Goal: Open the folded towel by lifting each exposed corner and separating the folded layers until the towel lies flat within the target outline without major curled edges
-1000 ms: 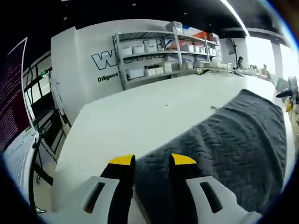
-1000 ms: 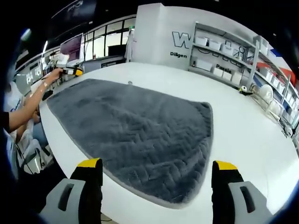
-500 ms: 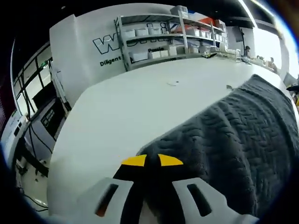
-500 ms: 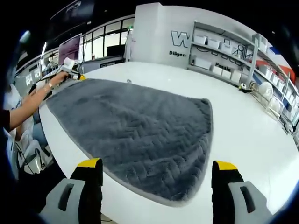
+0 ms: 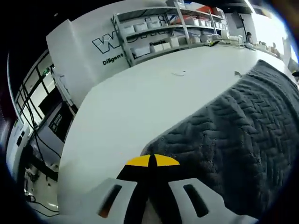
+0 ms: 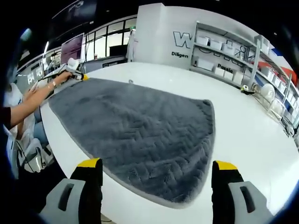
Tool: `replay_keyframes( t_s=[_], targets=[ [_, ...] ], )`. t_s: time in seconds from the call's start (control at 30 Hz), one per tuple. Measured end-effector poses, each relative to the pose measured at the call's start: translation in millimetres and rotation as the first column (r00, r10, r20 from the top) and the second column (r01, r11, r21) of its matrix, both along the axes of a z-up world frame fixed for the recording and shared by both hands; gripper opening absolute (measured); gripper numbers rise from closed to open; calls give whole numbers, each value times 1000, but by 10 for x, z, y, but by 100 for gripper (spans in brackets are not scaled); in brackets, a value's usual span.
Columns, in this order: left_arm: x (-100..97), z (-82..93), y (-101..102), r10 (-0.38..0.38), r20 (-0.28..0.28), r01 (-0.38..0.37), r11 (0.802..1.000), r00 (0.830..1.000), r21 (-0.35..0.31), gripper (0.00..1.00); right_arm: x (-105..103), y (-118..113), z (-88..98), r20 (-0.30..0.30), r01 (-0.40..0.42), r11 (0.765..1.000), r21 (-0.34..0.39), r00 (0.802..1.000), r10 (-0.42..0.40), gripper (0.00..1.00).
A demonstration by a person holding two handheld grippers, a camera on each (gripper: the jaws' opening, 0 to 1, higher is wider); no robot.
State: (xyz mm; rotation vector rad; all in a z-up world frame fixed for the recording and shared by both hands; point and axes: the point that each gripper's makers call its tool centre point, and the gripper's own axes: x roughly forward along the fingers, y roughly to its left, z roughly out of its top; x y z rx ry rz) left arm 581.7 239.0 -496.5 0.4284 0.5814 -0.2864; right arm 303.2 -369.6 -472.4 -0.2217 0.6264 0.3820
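Seen in the left gripper view: left gripper (image 5: 153, 161) low in the frame, yellow-tipped jaws pressed together, clamped on the near corner of the towel (image 5: 229, 140). Dark grey towel with a zigzag weave, lying on the white surface (image 5: 135, 102), spreading from the pinched corner toward the right side of the frame. Behind the surface, a white wall with dark lettering (image 5: 110, 44) and a metal shelf (image 5: 163, 28) carrying white boxes (image 5: 140, 27) in rows; content of the boxes not possible to tell. Seen in the right gripper view: right gripper (image 6: 158, 170) with jaws wide apart, holding nothing, hovering above the near edge of the towel (image 6: 140, 130). Towel here spread flat on the surface (image 6: 247, 126), one layer as far as visible, with a thin lighter border along the near edge and a rounded corner at the right. At the far left corner of the towel, a person's hand (image 6: 58, 78) holding the left gripper (image 6: 77, 73) on that corner. At the back, the shelf (image 6: 224, 53) with small white boxes (image 6: 203, 41) again, content hidden, and large windows (image 6: 100, 44) on the left.
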Motion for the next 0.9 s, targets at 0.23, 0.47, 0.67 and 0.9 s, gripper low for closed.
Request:
replay_keyframes(
  t_s=[0.23, 0.47, 0.67, 0.9],
  targets=[
    [24, 6, 58, 10, 16, -10, 999, 1000, 44, 1, -30, -47, -9, 0, 12, 1000, 4, 1000, -12, 99],
    [-22, 137, 52, 6, 69, -6, 1000, 998, 3, 30, -24, -3, 42, 28, -9, 999, 34, 1000, 8, 99],
    [-276, 456, -201, -39, 123, 57, 987, 992, -149, 41, -9, 40, 53, 25, -13, 999, 30, 1000, 13, 99],
    [-857, 761, -585, -131, 187, 166, 968, 974, -189, 82, 10, 150, 104, 42, -31, 998, 48, 999, 29, 99]
  ],
)
